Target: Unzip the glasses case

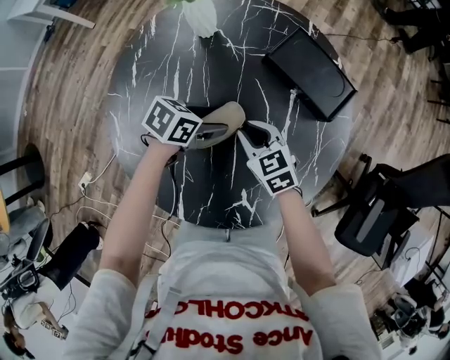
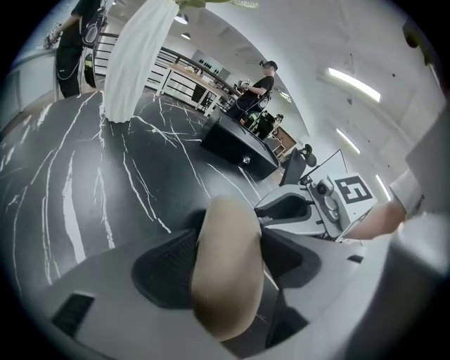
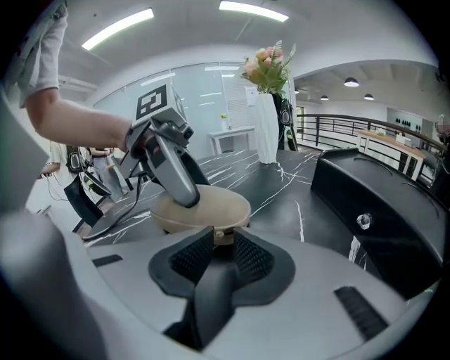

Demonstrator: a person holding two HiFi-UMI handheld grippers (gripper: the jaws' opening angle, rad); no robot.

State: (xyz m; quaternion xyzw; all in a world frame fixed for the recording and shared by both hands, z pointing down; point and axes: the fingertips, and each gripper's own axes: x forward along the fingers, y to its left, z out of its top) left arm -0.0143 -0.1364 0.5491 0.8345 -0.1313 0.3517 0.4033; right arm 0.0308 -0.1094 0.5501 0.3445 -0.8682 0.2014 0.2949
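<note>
Head view, left to right. The left claw [image 1: 211, 131] reaches in from the left over the black marbled tabletop [image 1: 232, 176]. It is clamped on the tan case [image 1: 223, 118]. In its own view the case [image 2: 225, 281] fills the gap, with one ribbed pad against each long side and the rounded end sticking out past the tips of the left claw [image 2: 228, 235]. The case lies near the tabletop's centre, its long axis running from the left claw up and to the right.

The right claw [image 1: 247, 129] comes in from the right and meets the case's near end. In its own view the right claw [image 3: 223, 242] stands slightly apart. A small zip pull [image 3: 223, 235] sits in the narrow gap at the case's edge; whether the pads touch it cannot be told. Beyond it, the case [image 3: 204, 207] rests on the tabletop with one finger of the left claw [image 3: 176, 176] laid across its top.

At the far edge stands a white vase [image 1: 204, 17]. Further right, well apart from the case, lies a black box [image 1: 309, 70].
</note>
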